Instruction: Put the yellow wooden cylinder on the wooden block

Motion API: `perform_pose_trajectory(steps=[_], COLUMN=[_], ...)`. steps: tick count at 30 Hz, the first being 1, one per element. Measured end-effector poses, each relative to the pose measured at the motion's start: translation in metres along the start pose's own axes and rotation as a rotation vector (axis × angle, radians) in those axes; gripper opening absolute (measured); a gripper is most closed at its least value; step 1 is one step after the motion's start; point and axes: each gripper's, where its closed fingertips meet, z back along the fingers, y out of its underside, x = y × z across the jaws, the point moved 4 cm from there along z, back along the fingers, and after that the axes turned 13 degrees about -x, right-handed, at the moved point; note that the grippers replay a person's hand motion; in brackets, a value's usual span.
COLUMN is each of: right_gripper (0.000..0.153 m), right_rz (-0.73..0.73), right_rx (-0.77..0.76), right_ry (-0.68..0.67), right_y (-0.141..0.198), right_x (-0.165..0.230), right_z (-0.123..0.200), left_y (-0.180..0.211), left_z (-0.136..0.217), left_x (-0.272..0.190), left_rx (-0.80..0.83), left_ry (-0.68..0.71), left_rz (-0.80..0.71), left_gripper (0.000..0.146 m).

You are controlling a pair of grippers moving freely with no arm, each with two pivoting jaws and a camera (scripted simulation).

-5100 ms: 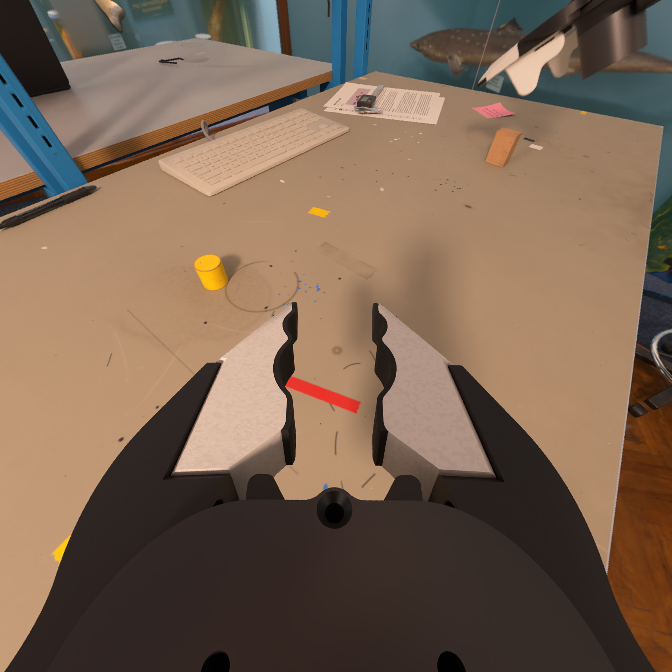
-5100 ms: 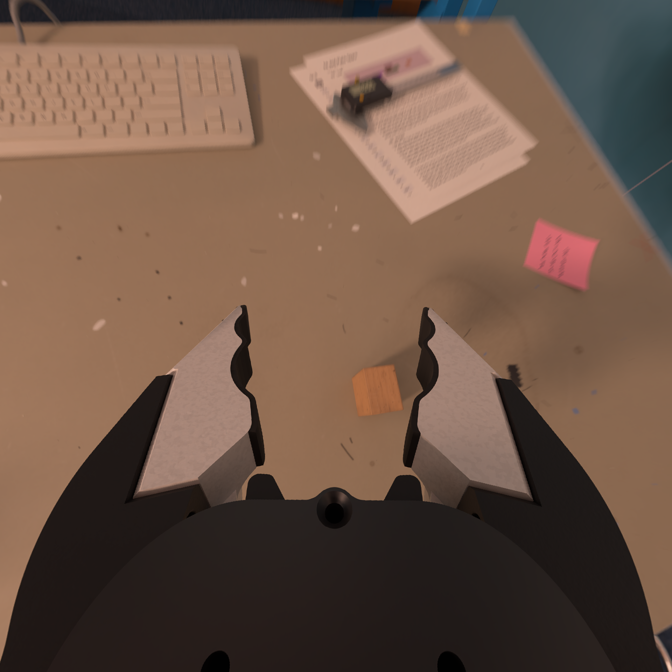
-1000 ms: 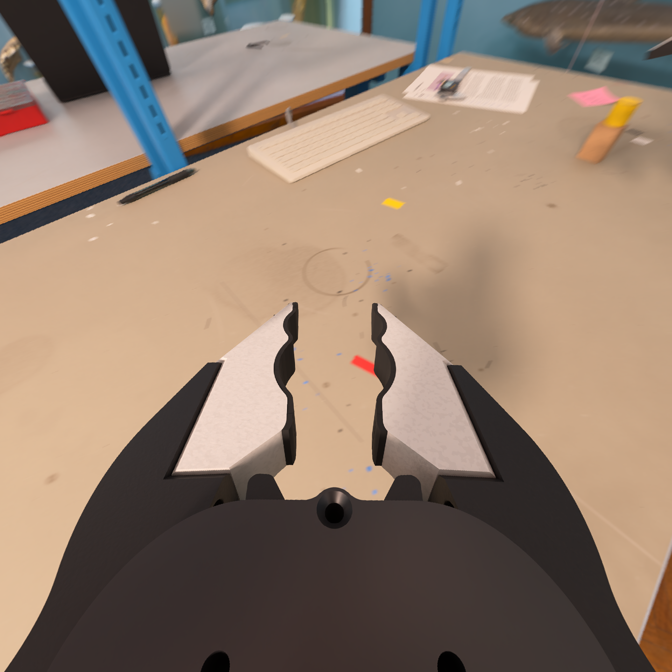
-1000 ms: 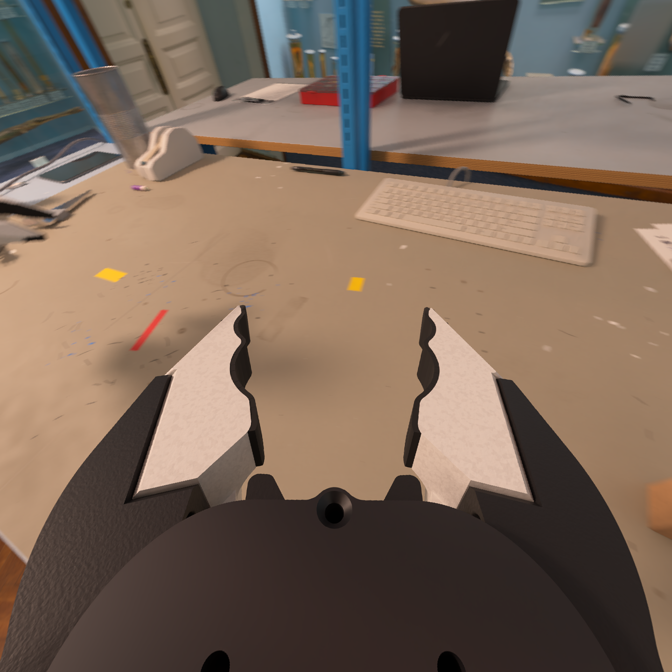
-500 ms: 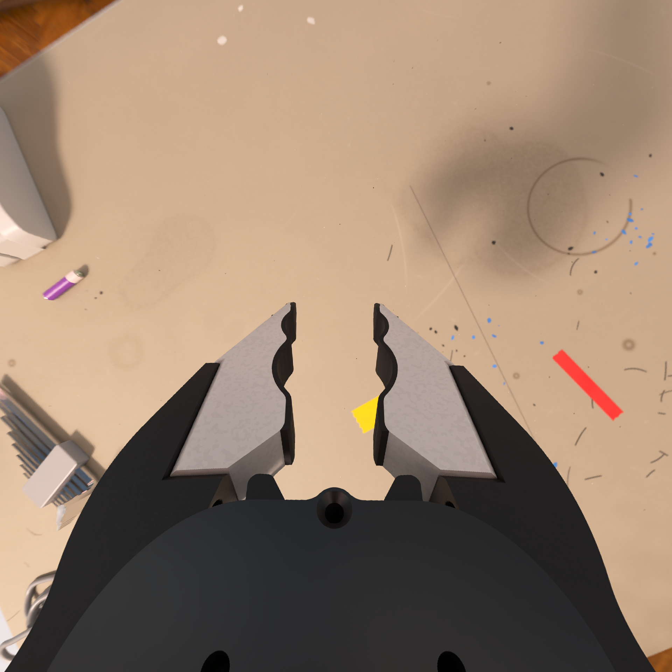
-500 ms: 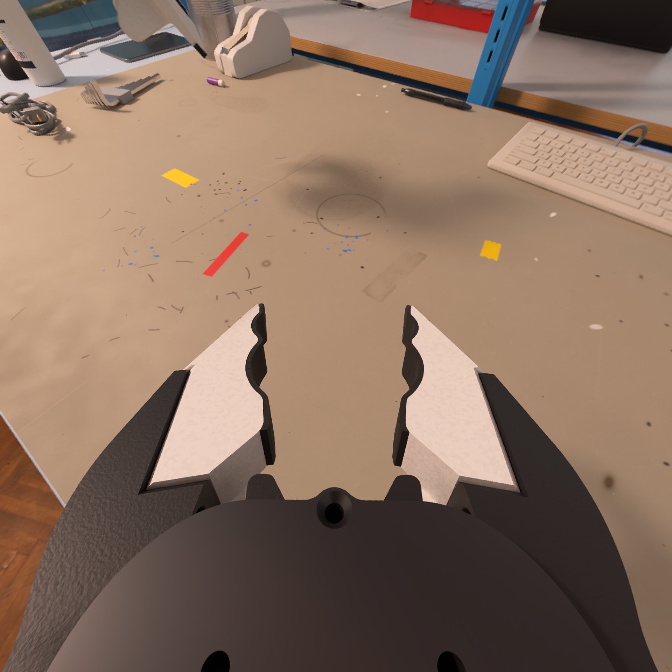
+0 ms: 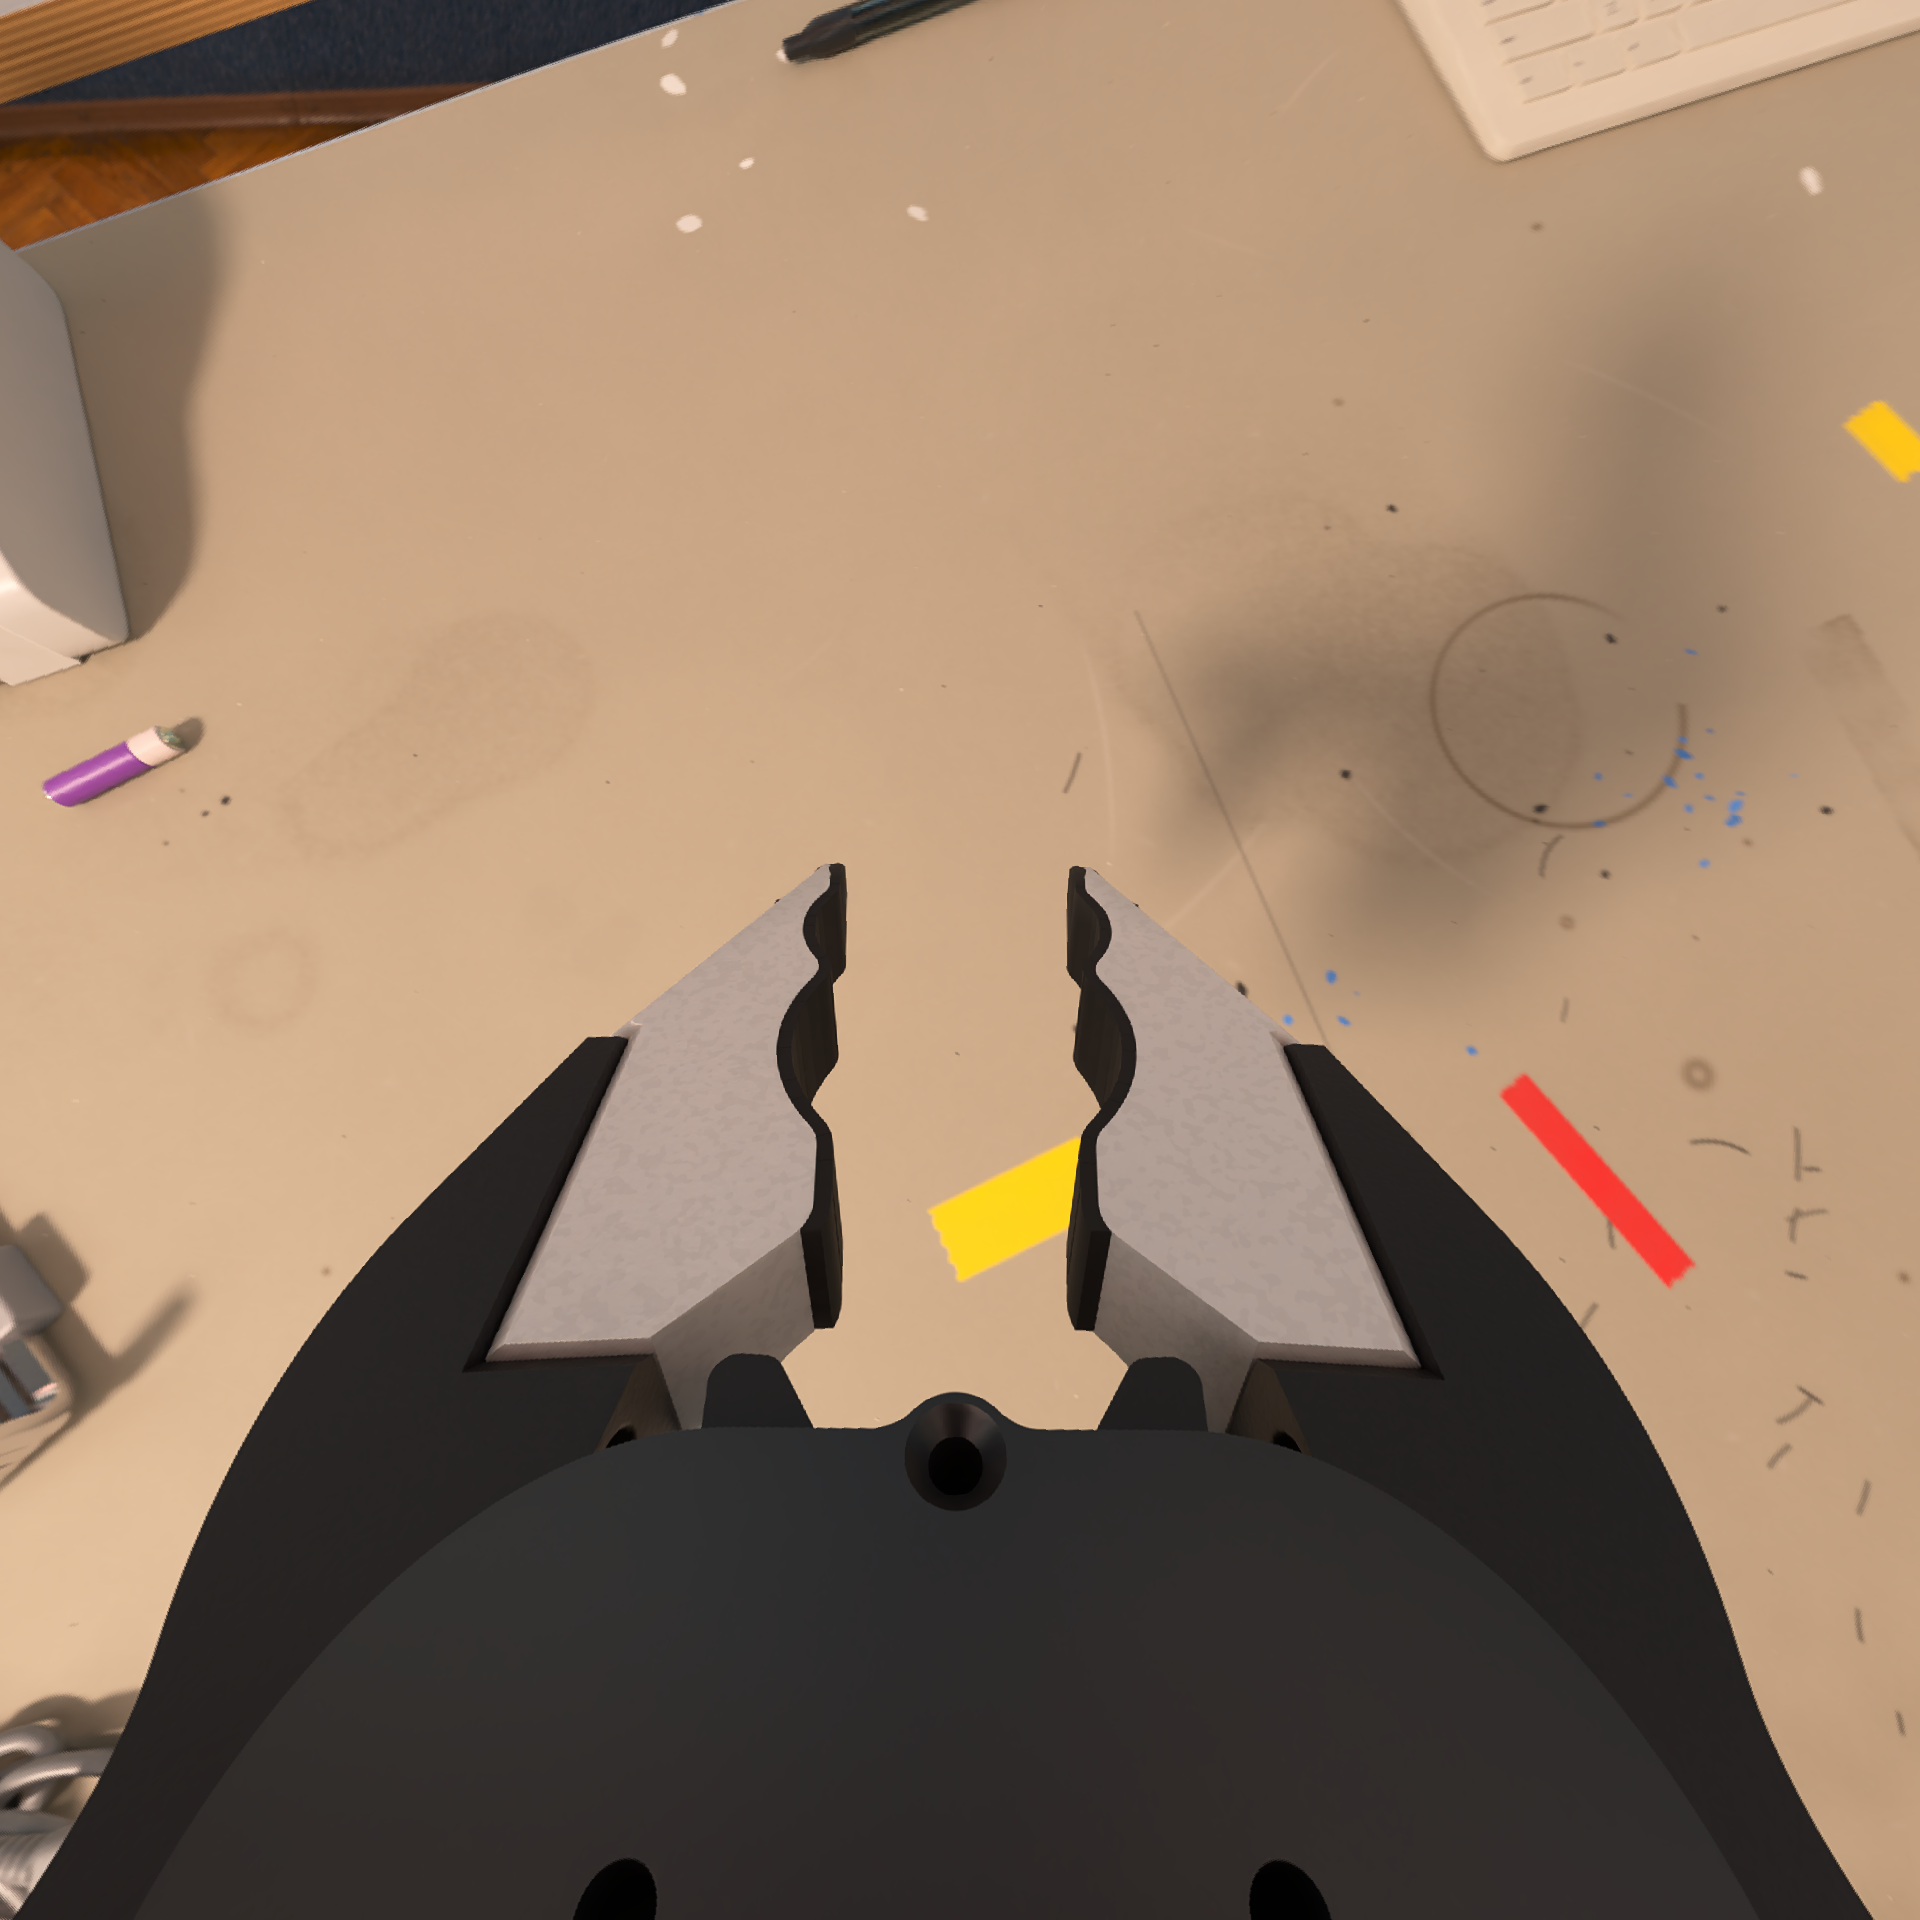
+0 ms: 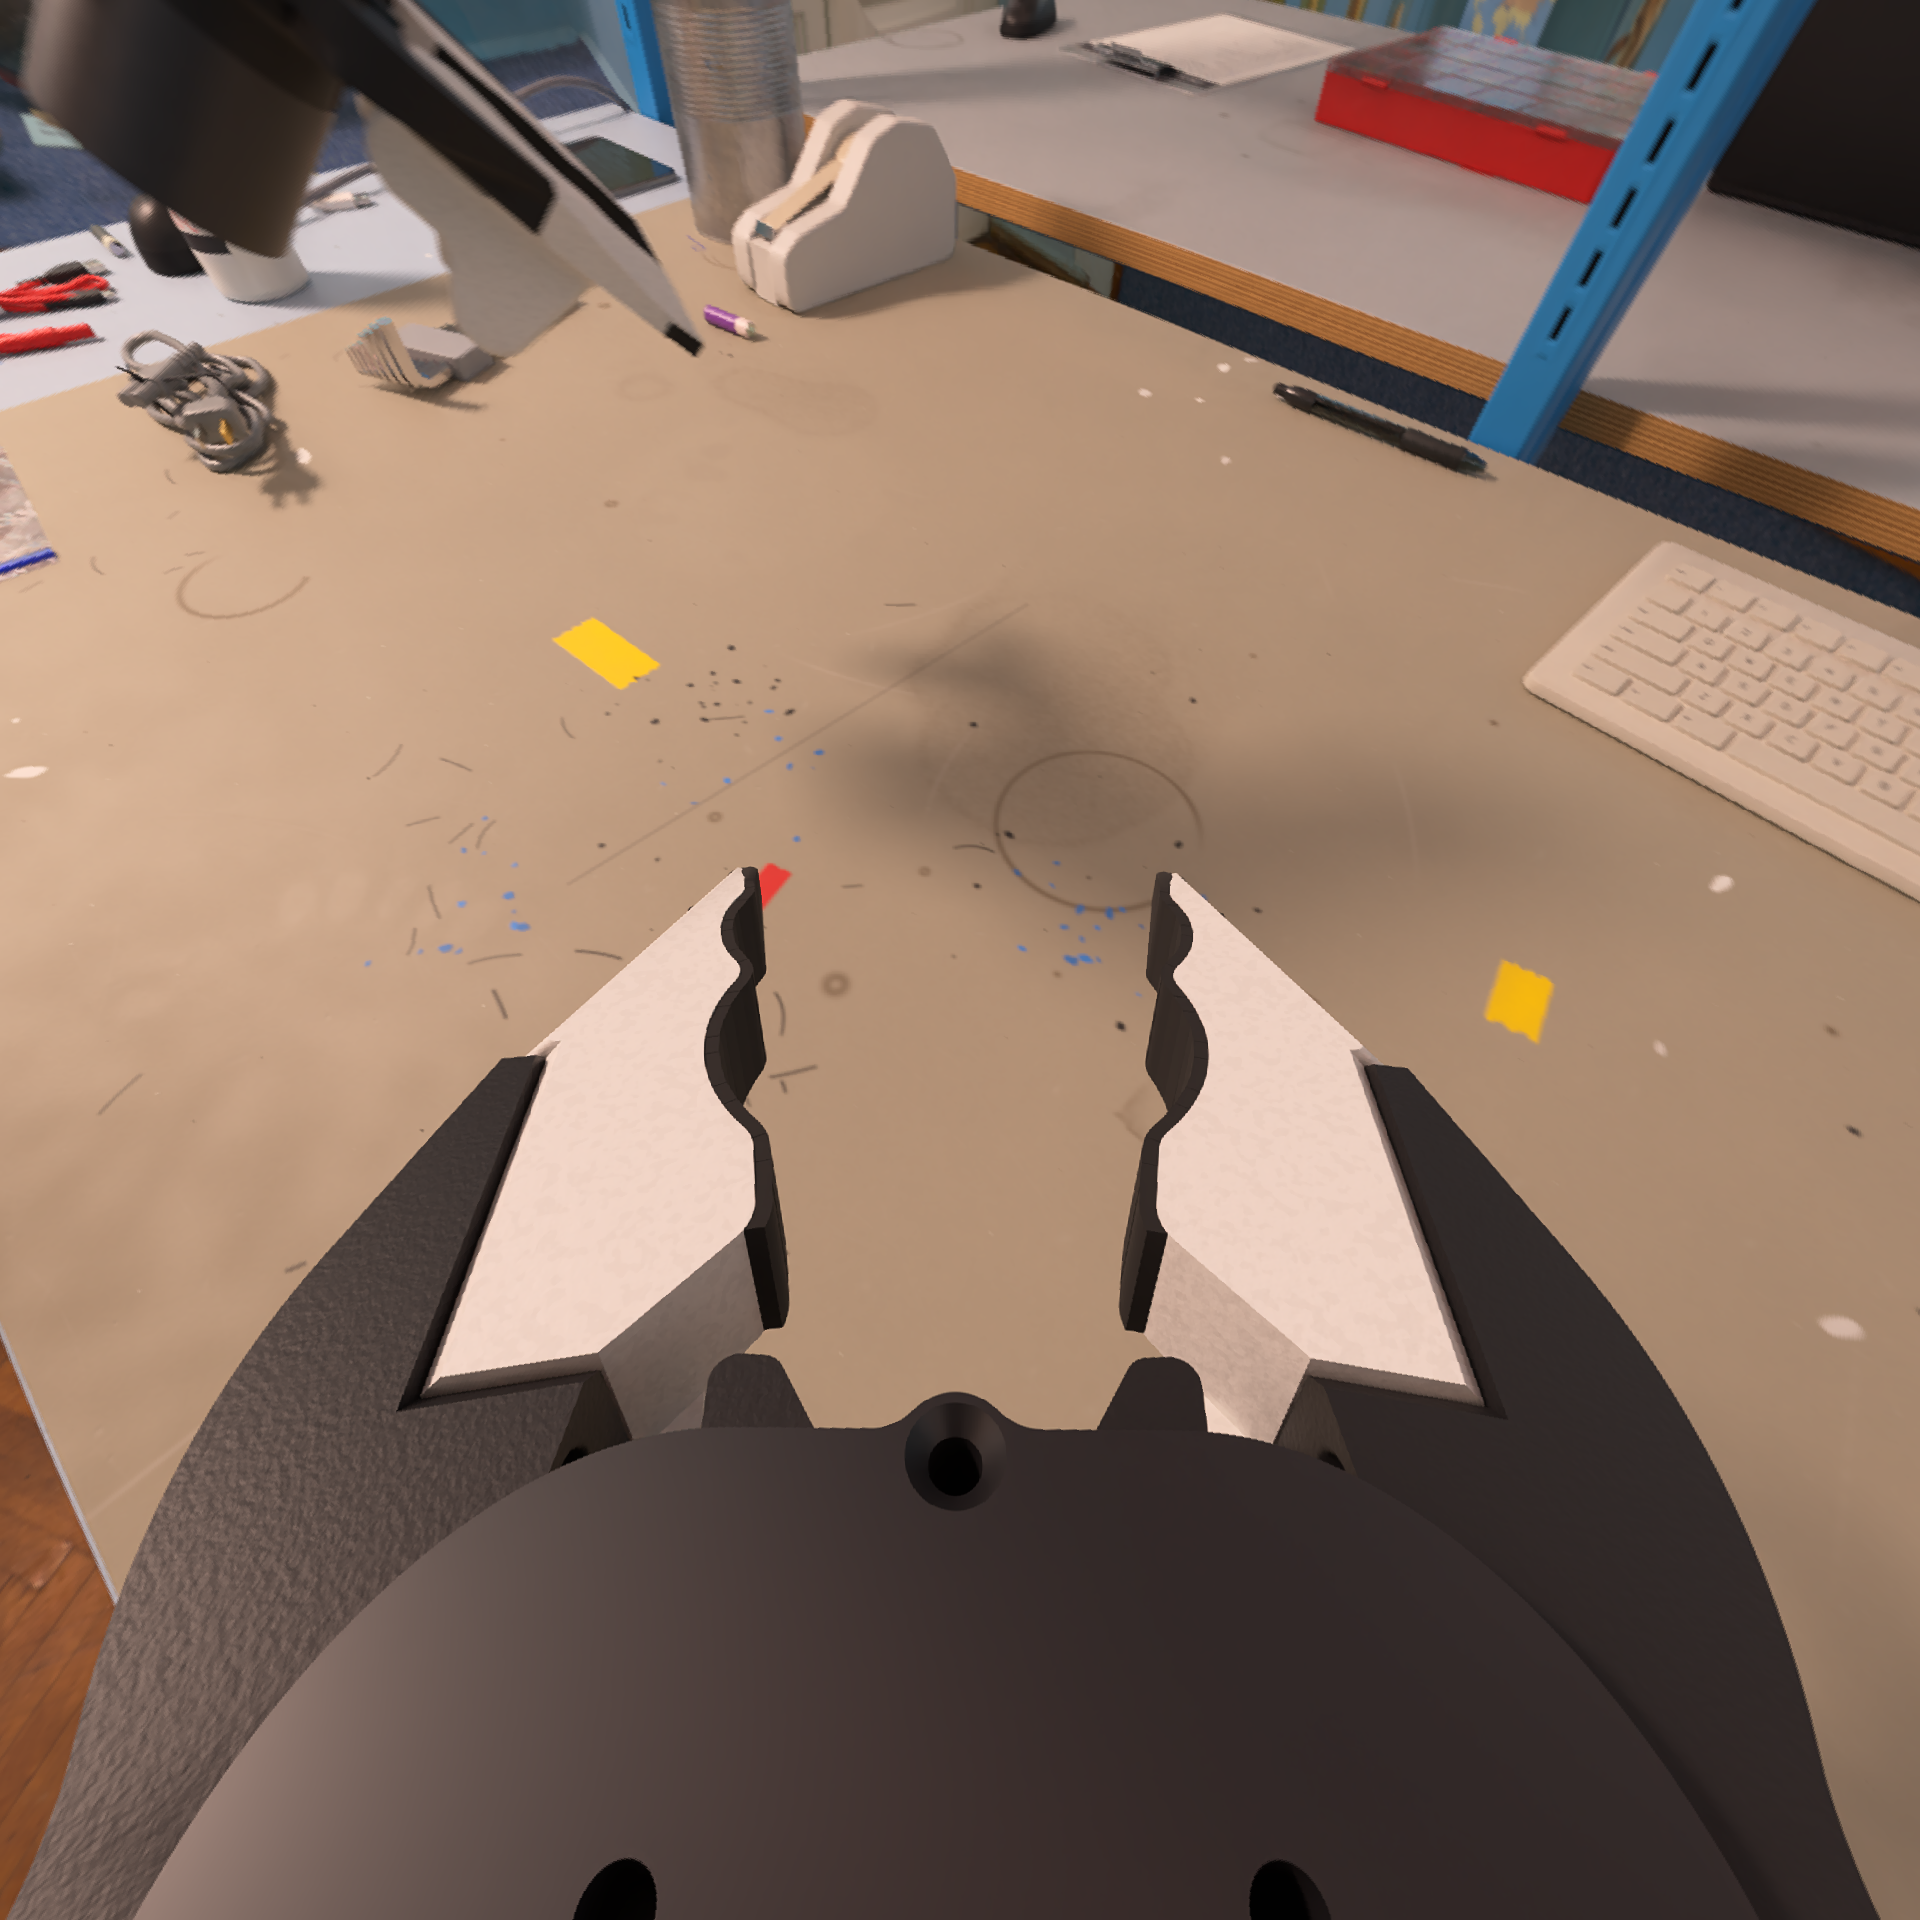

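Since half a second ago the left gripper (image 7: 956, 894) has slid a little over the table (image 7: 727, 468): the yellow tape piece (image 7: 1003, 1210) sits in the same gap between its fingers, but the pen (image 7: 873, 21) and a corner of the keyboard (image 7: 1662, 62) now show at the top of the frame. The right gripper (image 8: 956, 899) has moved too — the red tape strip (image 8: 774, 883) now peeks out just past its left fingertip.

The left gripper's jaws stand partly apart and hold nothing. The right gripper's jaws are wider apart and also hold nothing.

In the left wrist view a purple tube (image 7: 109, 767) lies at the left edge and a red strip (image 7: 1595, 1179) lies at the right. In the right wrist view the left gripper (image 8: 582, 281) hangs over the table in the upper left, near a white tape holder (image 8: 847, 208) and a metal can (image 8: 727, 114).

The yellow wooden cylinder and the wooden block are not in either view — I cannot tell where they are.
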Motion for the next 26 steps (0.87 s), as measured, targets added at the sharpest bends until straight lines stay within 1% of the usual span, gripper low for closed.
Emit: perform_pose_trajectory(steps=[2,6,10,12,13,14,17,20,22,24,26], right_gripper=[0.075,0.075,0.075,0.075,0.075,0.075,0.075,0.074,0.074,0.074,0.074], right_rz=[0.006,0.002,-0.006,-0.003,-0.004,-0.008,-0.043,-0.085,-0.102,-0.101,-0.098], right_rx=[-0.013,-0.004,0.021,0.045,0.053,0.058,0.066,0.050,0.036,0.033,0.035], right_ry=[-0.013,-0.002,0.039,0.063,0.074,0.085,0.110,0.120,0.117,0.116,0.115], right_y=[0.003,0.014,0.027,0.034,0.037,0.040,0.048,0.052,0.052,0.054,0.057], right_x=[0.010,0.023,0.024,0.020,0.017,0.015,0.007,0.001,0.000,0.000,-0.001], right_z=[-0.005,-0.002,0.017,0.028,0.034,0.039,0.048,0.051,0.051,0.052,0.052], left_y=[-0.004,-0.002,0.010,0.019,0.022,0.022,0.025,0.030,0.037,0.044,0.048], left_z=[-0.011,-0.057,-0.096,-0.107,-0.112,-0.115,-0.118,-0.117,-0.112,-0.105,-0.100], left_x=[0.007,0.027,0.048,0.051,0.050,0.047,0.042,0.046,0.048,0.046,0.045], left_rx=[0.041,0.252,0.442,0.515,0.532,0.521,0.528,0.526,0.584,0.650,0.656], left_ry=[-0.021,-0.089,-0.194,-0.187,-0.156,-0.122,-0.065,-0.112,-0.141,-0.129,-0.136], left_rz=[-0.013,-0.064,-0.171,-0.178,-0.161,-0.127,-0.022,-0.045,-0.071,-0.089,-0.093], left_gripper=[0.042,0.043,0.042,0.041,0.039,0.035,0.034,0.034,0.034,0.036,0.040])
